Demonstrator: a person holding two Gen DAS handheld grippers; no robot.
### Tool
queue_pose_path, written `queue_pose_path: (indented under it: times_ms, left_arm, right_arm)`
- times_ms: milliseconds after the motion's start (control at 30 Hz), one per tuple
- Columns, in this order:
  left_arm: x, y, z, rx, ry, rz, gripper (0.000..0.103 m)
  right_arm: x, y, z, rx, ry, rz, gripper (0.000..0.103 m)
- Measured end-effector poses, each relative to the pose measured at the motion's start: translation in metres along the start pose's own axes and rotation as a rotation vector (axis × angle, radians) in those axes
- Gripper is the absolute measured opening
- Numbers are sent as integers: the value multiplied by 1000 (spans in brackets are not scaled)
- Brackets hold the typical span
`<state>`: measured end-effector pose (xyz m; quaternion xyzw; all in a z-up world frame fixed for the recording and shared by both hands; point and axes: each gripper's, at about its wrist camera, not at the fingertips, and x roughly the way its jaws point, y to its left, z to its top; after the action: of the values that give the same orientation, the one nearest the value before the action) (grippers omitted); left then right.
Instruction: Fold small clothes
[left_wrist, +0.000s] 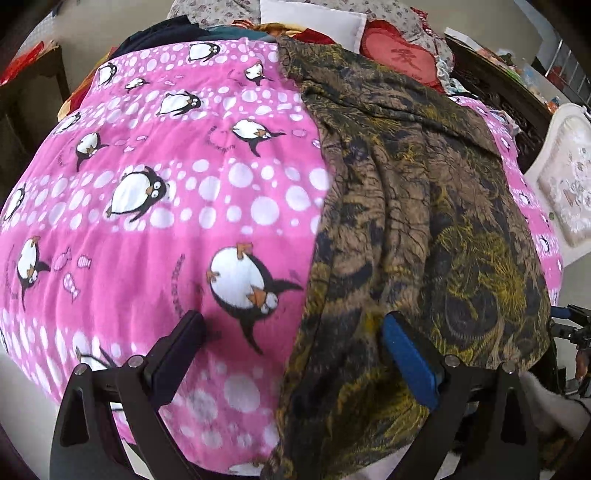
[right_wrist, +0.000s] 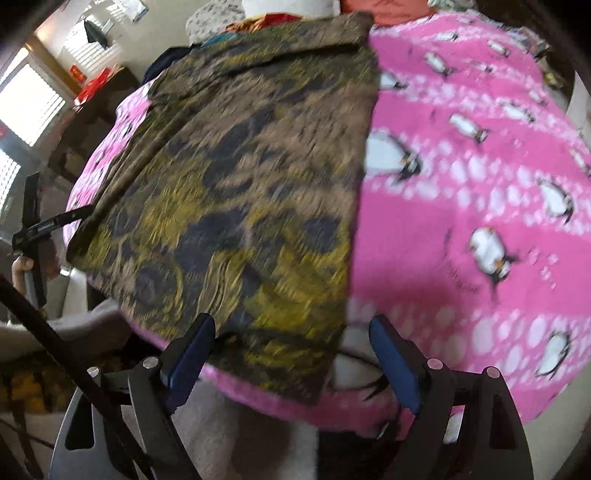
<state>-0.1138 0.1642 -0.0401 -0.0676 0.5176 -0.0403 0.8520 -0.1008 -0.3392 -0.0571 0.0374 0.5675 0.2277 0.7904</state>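
**Both grippers spread over garment on bed**

L→R: pink penguin blanket covers bed. Left gripper jaws wide apart, nothing pinched, straddling garment's left edge near the near end. Brown/yellow patterned garment lies flat on blanket, some wrinkles, reaches blanket's near edge. Right gripper also spread, empty, above garment's near right corner; right view is blurred. Red heart cushion at far end.
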Motion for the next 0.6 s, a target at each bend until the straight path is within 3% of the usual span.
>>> queue_pose_path:
  times_ms: [67,233,267,333,433,600]
  left_arm:
    - [-1,-1,-2,2,-1,-1,97]
    - [-1,0,-5,-5,-7,-20,99]
    - [0,0,-5,-9,-7,-21,100]
    - [1,-1,-5,-13,-10,-19,101]
    - [-1,-5,-7,-2,-4,-19,101]
    - [-7,-4,-16,0,7,-34,101]
  right_arm:
    - [-5,-5,-9,7,11,-52,88]
    - [-38,-29,-42,23,64,-297,88]
    - [-45,-33,-45,36,53,-309,88]
    - [-62,-39,-47,80,-3,-274,88]
    - [-71,-34,-40,95,-88,-153,88]
    - [-34,-13,-20,72,-96,-30,89]
